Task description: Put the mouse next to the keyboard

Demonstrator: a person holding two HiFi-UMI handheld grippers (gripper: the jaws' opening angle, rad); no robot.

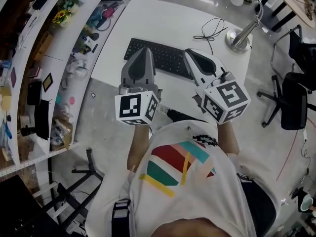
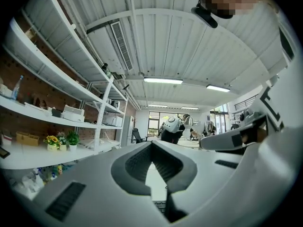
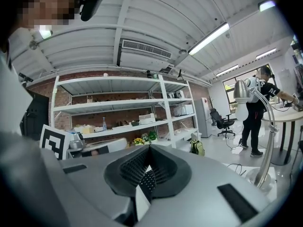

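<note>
Two grippers are held up over a white table (image 1: 163, 16).
The jaws of the left gripper (image 1: 143, 50) are shut together with nothing in them, and so are the jaws of the right gripper (image 1: 190, 53). Both are held over the near side of the keyboard (image 1: 165, 58), which is laid on the table. The mouse cannot be seen in any view. A lamp (image 1: 240, 37) is stood far right.

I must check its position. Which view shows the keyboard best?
The head view: nearly the whole keyboard shows there, lying on the white table. The left gripper view shows only a few keys low in the picture; the right gripper view shows none.
</note>
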